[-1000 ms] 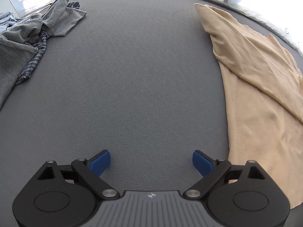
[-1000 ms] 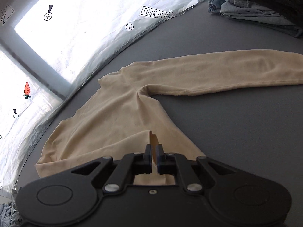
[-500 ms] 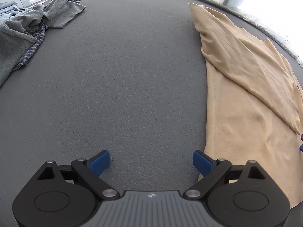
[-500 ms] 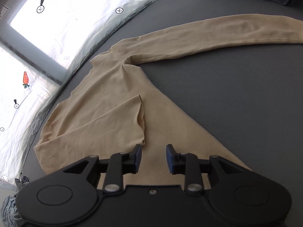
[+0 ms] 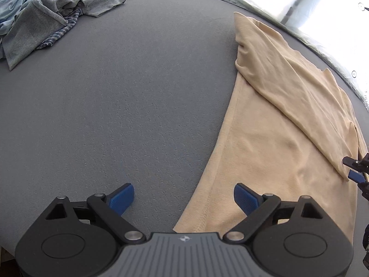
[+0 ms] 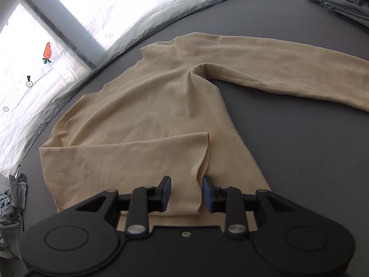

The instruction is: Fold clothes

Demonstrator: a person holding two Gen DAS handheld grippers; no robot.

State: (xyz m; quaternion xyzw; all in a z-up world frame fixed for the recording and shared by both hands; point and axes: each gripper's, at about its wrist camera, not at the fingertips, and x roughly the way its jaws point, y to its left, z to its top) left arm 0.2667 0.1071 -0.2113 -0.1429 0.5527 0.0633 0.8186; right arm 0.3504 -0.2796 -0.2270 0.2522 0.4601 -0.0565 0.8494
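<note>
One sleeve (image 6: 129, 159) is lying folded across the beige top (image 6: 161, 97) | other sleeve (image 6: 288, 73) is stretching away rightward, nearer the right gripper (image 6: 186, 190) | right jaws are standing apart, empty | left gripper (image 5: 183, 196) is hovering wide open over the hem (image 5: 207, 205).

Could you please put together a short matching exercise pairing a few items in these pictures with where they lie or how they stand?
Things:
1. beige long-sleeved top
2. folded-in sleeve
3. outstretched sleeve
4. crumpled grey clothes
5. left gripper

States or places:
A. heaped at the table's far left corner
B. wide open over the hem
C. spread flat on the table
D. laid across the top's body
E. reaching out over bare table

Pairs: 1-C, 2-D, 3-E, 4-A, 5-B
</note>
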